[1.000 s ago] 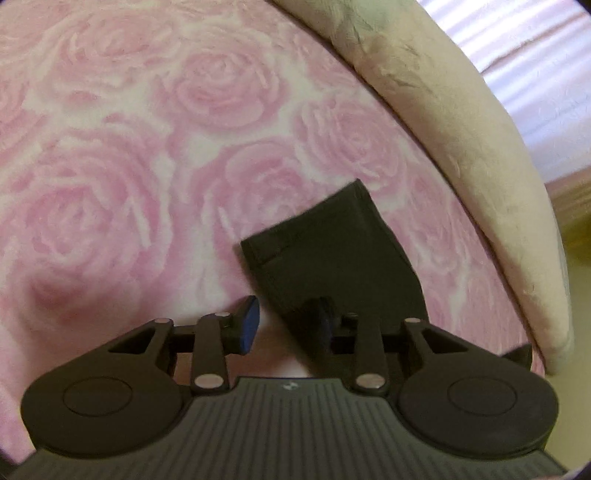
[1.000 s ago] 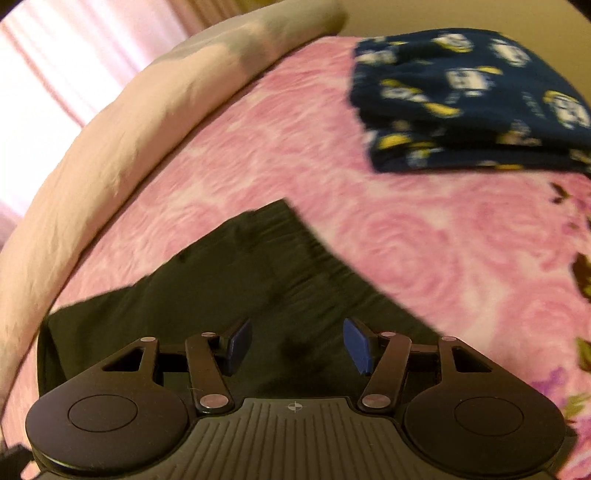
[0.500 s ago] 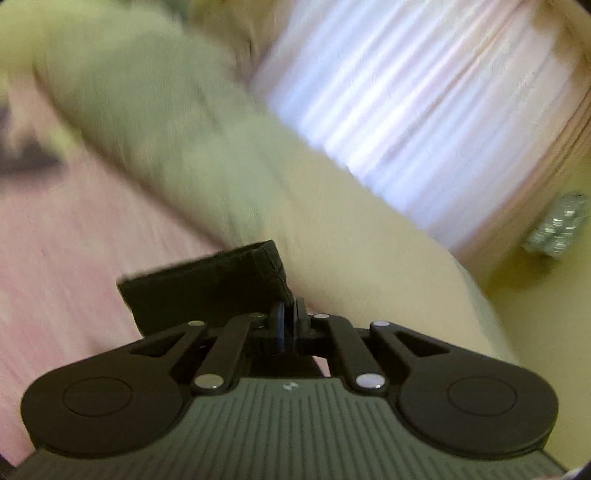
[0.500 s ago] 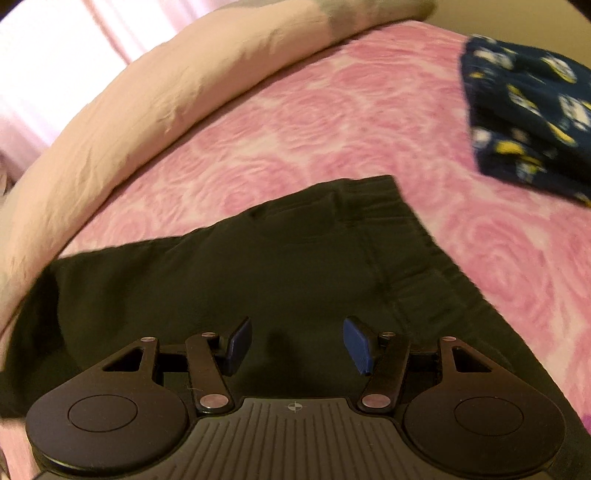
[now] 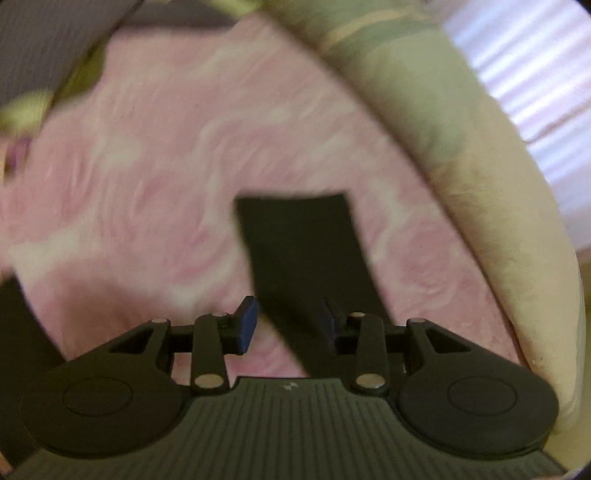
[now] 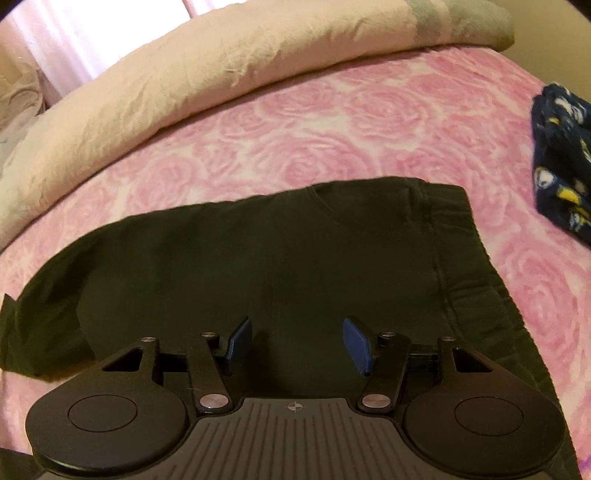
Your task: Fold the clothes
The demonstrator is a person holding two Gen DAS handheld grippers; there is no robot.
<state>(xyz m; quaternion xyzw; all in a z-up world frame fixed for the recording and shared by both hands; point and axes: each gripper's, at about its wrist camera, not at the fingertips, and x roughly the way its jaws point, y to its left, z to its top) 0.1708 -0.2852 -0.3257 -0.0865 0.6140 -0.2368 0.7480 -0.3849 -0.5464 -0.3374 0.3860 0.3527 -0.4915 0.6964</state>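
Between the blue pads (image 5: 246, 325) of the left gripper (image 5: 288, 323): a gap, jaws parted, just opened from a pinch; a black strip of the trousers (image 5: 303, 251) runs up from under the gap, its near part crossing between the fingers, pads not pressing it so far as the blurred view shows. Strip ends in a straight hem farther out, lying flat on the pink rose blanket (image 5: 147, 177). Beyond the blanket, right: a cream duvet (image 5: 491, 206) in a long roll, with a grey band at its far end; past it, a bright pleated curtain (image 5: 535, 81). Left view smeared by motion; far-left edge shows dark shapes, not identifiable. Right gripper (image 6: 297, 345): blue pads (image 6: 356, 343) set wide apart, nothing held, hanging over the broad upper part of the trousers (image 6: 258, 251). Trousers spread flat across the blanket (image 6: 332, 125), waistband with stitched seams toward the right, one leg end at the left edge turned over on itself. Blanket bare around the garment. Far right edge: a folded navy garment (image 6: 561, 162) with white and yellow print, well apart from the trousers. Behind: the cream duvet (image 6: 221, 59) rolled along the blanket's far edge, grey band at its right end; curtain (image 6: 92, 29) at upper left.
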